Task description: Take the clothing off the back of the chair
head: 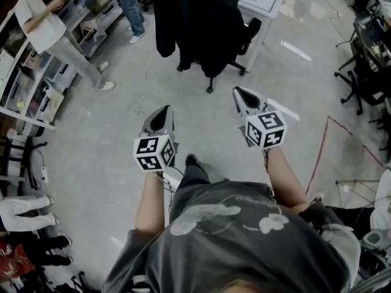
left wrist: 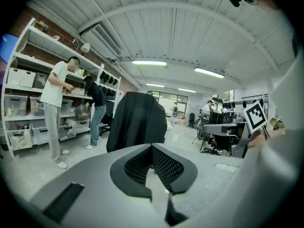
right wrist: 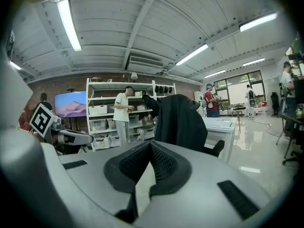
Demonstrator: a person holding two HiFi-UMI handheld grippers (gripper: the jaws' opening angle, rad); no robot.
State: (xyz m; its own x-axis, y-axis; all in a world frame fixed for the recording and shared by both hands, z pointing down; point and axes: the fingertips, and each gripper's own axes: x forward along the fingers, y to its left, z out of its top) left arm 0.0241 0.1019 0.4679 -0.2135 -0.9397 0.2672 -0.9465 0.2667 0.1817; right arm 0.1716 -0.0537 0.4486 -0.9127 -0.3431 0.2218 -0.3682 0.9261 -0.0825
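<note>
The left gripper and right gripper are closed, empty, away from the black jacket on the chair. Only the right gripper view shows a wall screen.

White storage shelves line a brick wall beside a pale glossy floor, strip lights glowing overhead.

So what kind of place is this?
Probably a workshop or lab: shelves full of storage bins, a rolling office chair with dark clothing draped on it, and long ceiling lights.
</note>
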